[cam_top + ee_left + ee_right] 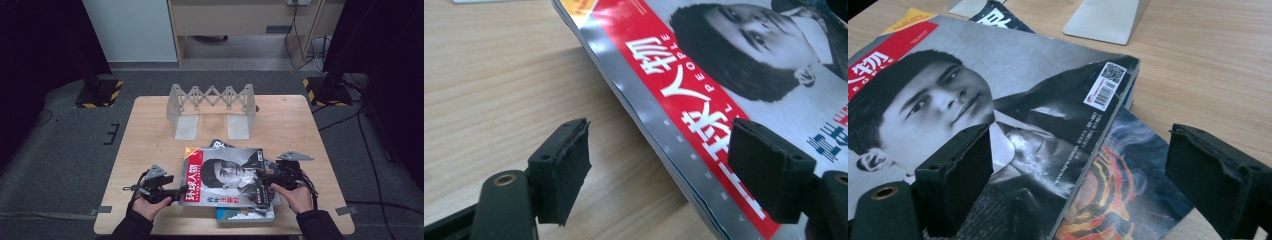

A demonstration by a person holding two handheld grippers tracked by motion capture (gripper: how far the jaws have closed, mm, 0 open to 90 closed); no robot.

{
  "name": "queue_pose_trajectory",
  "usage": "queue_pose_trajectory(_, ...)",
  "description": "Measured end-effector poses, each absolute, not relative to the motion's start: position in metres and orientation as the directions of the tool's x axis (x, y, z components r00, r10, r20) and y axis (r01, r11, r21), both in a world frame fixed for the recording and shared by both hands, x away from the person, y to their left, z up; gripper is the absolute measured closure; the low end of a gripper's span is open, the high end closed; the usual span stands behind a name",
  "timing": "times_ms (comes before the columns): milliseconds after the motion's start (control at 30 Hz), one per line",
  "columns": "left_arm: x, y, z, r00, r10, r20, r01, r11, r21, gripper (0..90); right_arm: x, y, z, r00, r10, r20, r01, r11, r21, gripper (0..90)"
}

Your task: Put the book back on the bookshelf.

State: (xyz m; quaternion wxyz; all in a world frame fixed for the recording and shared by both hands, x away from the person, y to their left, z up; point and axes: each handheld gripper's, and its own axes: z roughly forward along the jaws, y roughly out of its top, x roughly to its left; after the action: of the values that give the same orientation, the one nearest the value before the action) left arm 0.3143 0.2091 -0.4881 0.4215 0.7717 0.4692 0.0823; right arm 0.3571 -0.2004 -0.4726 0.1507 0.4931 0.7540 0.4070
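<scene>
High view: the top magazine [226, 176] is seen on a stack, well before the empty rack [212, 107].

Left gripper view: the left gripper [659, 165] is spread astride the magazine's spine, ungripped.

Right gripper view: the right gripper [1078, 167] is spread astride its opposite edge; lifting is judged outstanding.

Red-banded grey magazine [227, 176], black claw pads [564, 170], pale wood table [150, 135]

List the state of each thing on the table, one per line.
Top magazine: closed, face up, lying askew on the pile.
Lower magazines: closed, flat, mostly covered, edges sticking out.
Rack: upright, stretched out, nothing in it.
Left tongs: open, spine edge of the top magazine between the jaws, not pinched.
Right tongs: open, astride the top magazine's right edge.
</scene>
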Motion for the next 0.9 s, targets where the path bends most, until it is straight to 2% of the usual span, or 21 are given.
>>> queue_pose_trajectory(700, 0.312, 0.195, -0.498, 0.573, 0.739, -0.354, 0.693, -0.207, 0.690, 23.2, 0.357, -0.192, -0.485, -0.483, 0.856, 0.184, 0.643, 0.204, 0.738, 13.0)
queue_pose_trajectory(900, 0.314, 0.193, -0.502, 0.567, 0.714, -0.411, 0.723, -0.192, 0.663, 23.0, 0.357, -0.192, -0.486, -0.491, 0.854, 0.171, 0.637, 0.217, 0.740, 12.9)
